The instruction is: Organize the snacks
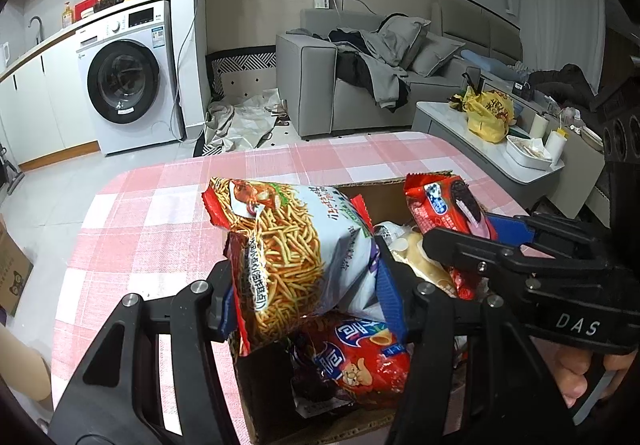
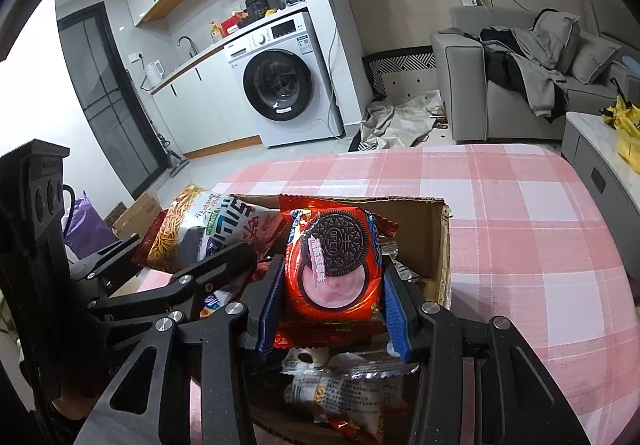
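On the left, the left tongs (image 1: 308, 285) stand partly closed, their blue pads pressed against both sides of a bag of noodle-stick snacks (image 1: 288, 245), which they hold upright over the near left part of an open cardboard box (image 2: 440, 245). Below that bag, inside the box, lies a red snack bag with a cartoon figure (image 1: 360, 365), next to a dark purple wrapper too shadowed to read. The box sits on a desk covered with a pink and white checked cloth (image 2: 520, 225).

Toward the middle of the box, pale round pieces in a clear wrapper (image 1: 416, 257) rest among other packets.

On the right, the right tongs (image 2: 332, 309) are clamped on a red packet of Oreo biscuits (image 2: 336, 265), a blue pad touching each side; the packet hangs upright above the box's contents, just beside the noodle-stick bag. Under it lies a clear packet with printed text (image 2: 340, 393). A person's fingers (image 1: 576, 377) wrap the handle of the right tongs.
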A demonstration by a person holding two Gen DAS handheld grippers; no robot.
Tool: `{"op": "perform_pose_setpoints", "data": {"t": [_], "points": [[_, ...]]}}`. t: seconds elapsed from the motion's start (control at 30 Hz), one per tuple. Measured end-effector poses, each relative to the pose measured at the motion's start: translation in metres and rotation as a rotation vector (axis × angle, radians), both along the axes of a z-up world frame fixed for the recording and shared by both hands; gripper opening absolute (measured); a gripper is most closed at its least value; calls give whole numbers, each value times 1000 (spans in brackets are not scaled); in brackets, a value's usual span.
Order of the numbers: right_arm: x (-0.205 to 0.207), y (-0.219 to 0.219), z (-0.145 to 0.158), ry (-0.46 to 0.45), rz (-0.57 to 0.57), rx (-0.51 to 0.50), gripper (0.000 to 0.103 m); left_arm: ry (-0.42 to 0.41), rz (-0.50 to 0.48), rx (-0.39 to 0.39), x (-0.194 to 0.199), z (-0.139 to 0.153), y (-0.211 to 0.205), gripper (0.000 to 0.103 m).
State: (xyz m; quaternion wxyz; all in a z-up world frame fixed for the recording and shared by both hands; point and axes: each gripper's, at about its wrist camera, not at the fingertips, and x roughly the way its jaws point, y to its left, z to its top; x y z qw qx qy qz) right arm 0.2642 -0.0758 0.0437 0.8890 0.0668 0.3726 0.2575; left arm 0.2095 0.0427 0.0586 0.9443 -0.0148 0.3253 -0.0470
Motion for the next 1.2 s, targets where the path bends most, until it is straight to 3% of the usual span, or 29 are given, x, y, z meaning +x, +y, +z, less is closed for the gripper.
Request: {"op": "perform_pose_setpoints", "data": {"t": [0.37,0.5,0.6,0.63,0.73,0.9,0.93,0.97,1.2], "points": [[8,2,-6,13,-4,-12,45,17,8,0,11,-12,-1,53],[4,-4,-4,19,7,21,51,24,-6,-6,12,-14,-3,53],[-4,-12,2,0,12,38,52,16,-19,-24,7,-10,-1,59],[-7,-15,4,-2,14,52,54,16,-23,-30,5,-9,-1,64],[-17,-27,11,-15,8,77,74,-3,-33,-43,-6,-3,-1,80],[-38,-36,19,-50,27,69,101,-49,-34,-70,-34,11,2,91],[-43,-37,20,-63,31,66,102,-59,-29,-68,-42,14,2,101],[-50,-39,22,-81,40,64,102,-76,-21,-66,-50,16,3,102],[-84,-44,22,-151,71,55,103,-142,38,-49,-98,24,9,102]]}}
